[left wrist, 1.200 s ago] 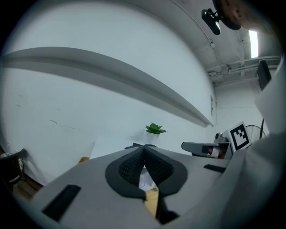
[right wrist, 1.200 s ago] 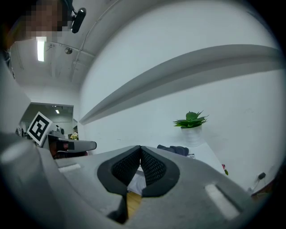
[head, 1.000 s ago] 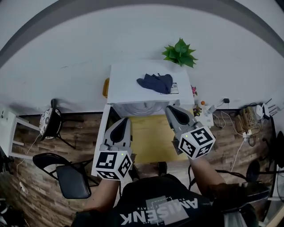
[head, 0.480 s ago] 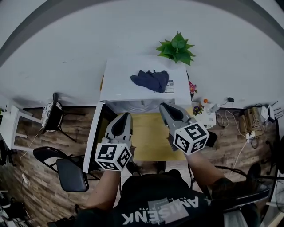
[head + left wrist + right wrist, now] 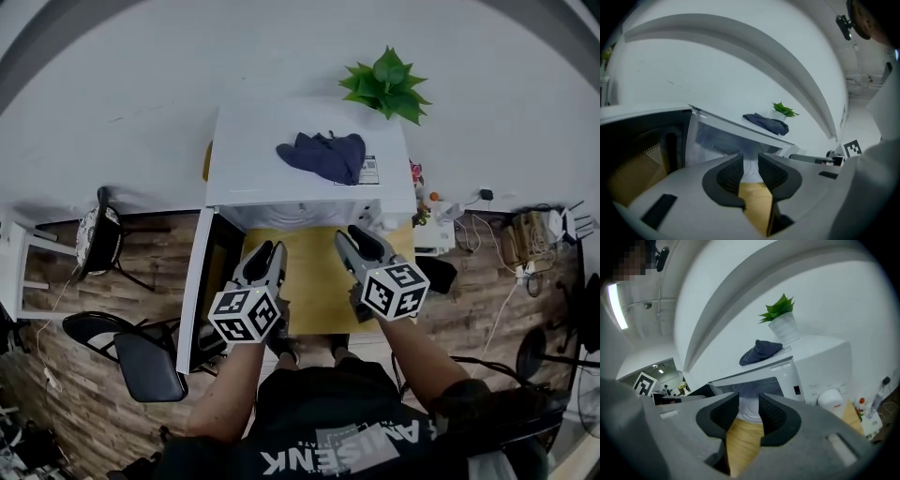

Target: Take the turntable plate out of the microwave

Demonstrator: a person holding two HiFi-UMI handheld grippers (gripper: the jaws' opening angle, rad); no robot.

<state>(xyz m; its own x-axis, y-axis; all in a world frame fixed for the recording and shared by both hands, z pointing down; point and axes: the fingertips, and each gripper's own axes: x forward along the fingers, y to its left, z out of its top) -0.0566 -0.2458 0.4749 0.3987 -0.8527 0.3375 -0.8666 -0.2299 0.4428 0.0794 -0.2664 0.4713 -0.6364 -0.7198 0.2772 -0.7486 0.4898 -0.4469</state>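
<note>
The white microwave [image 5: 309, 141] stands at the back of a yellow table [image 5: 314, 272], its dark door [image 5: 214, 291] swung open to the left. Inside the opening [image 5: 302, 214] only a pale curved edge shows, and I cannot make out the turntable plate clearly. My left gripper [image 5: 267, 251] and right gripper [image 5: 354, 239] hover side by side over the table, both pointing at the opening. Their jaws are opening, with a narrow gap and nothing between them. In the gripper views the left gripper [image 5: 750, 161] and right gripper [image 5: 749, 401] frame the white cavity beyond.
A dark blue cloth [image 5: 323, 155] lies on the microwave's top, with a potted green plant [image 5: 386, 84] behind it. The control panel and knob [image 5: 829, 399] are on the microwave's right. A black chair [image 5: 141, 361] stands on the wooden floor at the left, cables and small items at the right.
Both grippers have sunk lower, down in front of the microwave's opening, and each has rolled a little. Their jaws, shut before, have parted slightly.
</note>
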